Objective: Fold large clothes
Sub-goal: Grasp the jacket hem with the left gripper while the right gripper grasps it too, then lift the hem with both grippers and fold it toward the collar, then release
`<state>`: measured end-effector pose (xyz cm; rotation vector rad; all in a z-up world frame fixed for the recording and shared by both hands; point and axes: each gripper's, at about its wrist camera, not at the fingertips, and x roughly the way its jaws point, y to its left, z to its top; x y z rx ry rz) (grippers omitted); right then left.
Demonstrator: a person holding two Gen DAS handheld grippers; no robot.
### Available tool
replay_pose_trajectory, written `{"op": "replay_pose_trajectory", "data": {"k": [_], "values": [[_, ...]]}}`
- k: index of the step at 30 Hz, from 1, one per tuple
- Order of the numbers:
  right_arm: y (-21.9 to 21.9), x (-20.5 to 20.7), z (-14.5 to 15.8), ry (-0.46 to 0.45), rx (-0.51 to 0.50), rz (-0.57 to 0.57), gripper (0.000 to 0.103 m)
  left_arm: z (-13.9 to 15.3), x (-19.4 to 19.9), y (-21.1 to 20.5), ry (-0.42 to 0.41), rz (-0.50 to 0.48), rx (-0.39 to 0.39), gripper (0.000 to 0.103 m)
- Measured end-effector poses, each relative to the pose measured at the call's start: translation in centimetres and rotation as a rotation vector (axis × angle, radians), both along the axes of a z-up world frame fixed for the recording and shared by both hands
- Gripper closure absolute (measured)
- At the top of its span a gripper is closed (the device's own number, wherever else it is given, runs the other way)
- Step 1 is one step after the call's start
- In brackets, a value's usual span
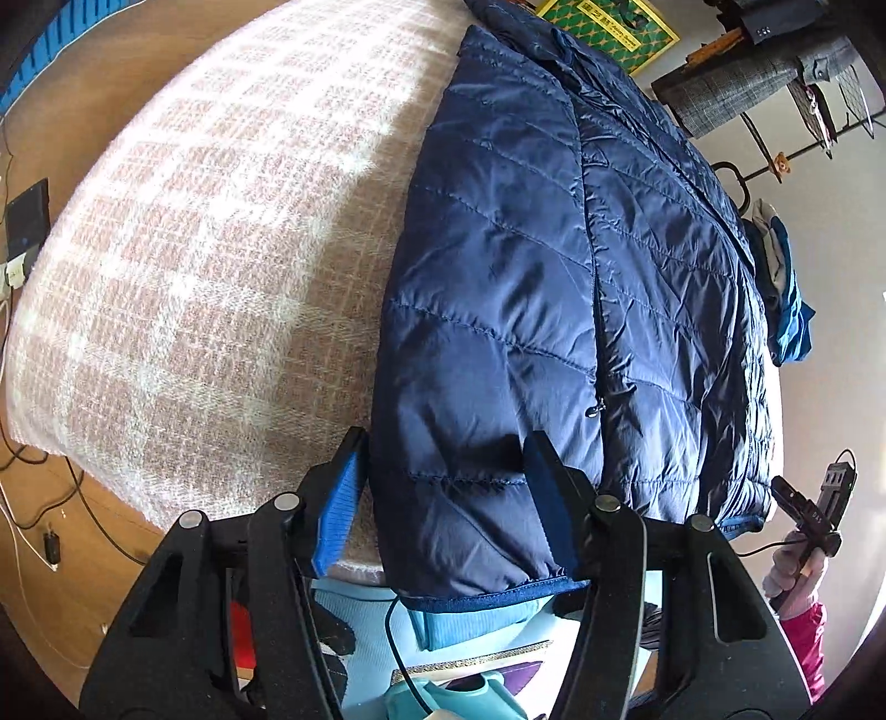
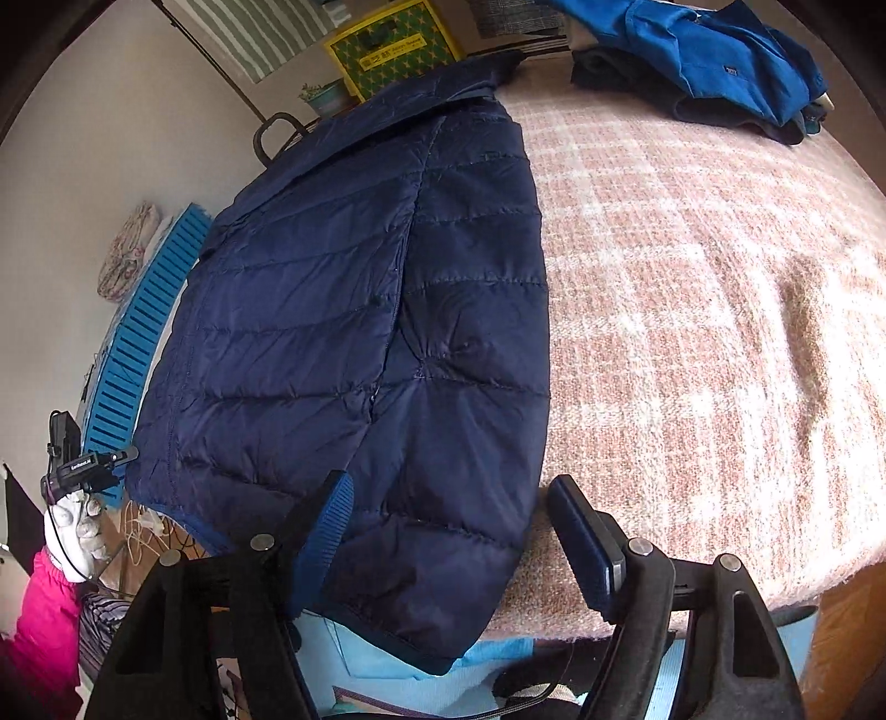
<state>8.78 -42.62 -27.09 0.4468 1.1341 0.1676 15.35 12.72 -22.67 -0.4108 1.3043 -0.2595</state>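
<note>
A navy quilted puffer jacket (image 1: pixel 554 266) lies flat on a pink plaid blanket (image 1: pixel 194 249), its sides folded in lengthwise and its hem hanging over the near edge. My left gripper (image 1: pixel 443 482) is open, its fingers on either side of the jacket's left hem corner without pinching it. In the right wrist view the jacket (image 2: pixel 360 332) lies on the blanket (image 2: pixel 692 304). My right gripper (image 2: pixel 448 531) is open over the jacket's right hem corner, one finger above the fabric and the other above the blanket.
A pile of blue clothes (image 2: pixel 709 61) lies at the blanket's far right corner. A yellow-green box (image 2: pixel 387 44) and a clothes rack (image 1: pixel 775 83) stand beyond the far edge. Cables (image 1: pixel 33 498) run over the wooden floor on the left. Light blue fabric (image 1: pixel 470 620) hangs below the near edge.
</note>
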Motion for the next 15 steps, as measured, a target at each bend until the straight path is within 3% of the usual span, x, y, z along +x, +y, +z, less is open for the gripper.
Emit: {"op": "replay_pose_trajectory", "data": {"k": [5, 8, 9, 10, 12, 15], "values": [[0.5, 0.8, -0.3, -0.007, 0.05, -0.003, 0.032, -0.1, 0.6, -0.4, 0.004, 0.003, -0.055, 0.077], [0.1, 1.2, -0.7, -0.001, 0.099, -0.026, 0.054, 0.1, 0.7, -0.9, -0.018, -0.004, -0.058, 0.094], [0.1, 1.4, -0.8, 0.007, 0.108, -0.016, 0.078, 0.3, 0.7, -1.2, -0.031, -0.006, -0.05, 0.096], [0.1, 1.5, -1.1, 0.018, 0.123, -0.006, 0.088, 0.6, 0.5, -1.3, -0.046, -0.01, -0.044, 0.097], [0.3, 1.3, -1.1, 0.003, 0.147, -0.007, 0.095, 1.4, 0.1, -1.6, -0.081, -0.017, -0.03, 0.098], [1.0, 0.7, 0.3, -0.043, 0.115, -0.003, 0.098, 3.3, -0.9, -1.5, -0.144, -0.021, -0.029, 0.099]]}}
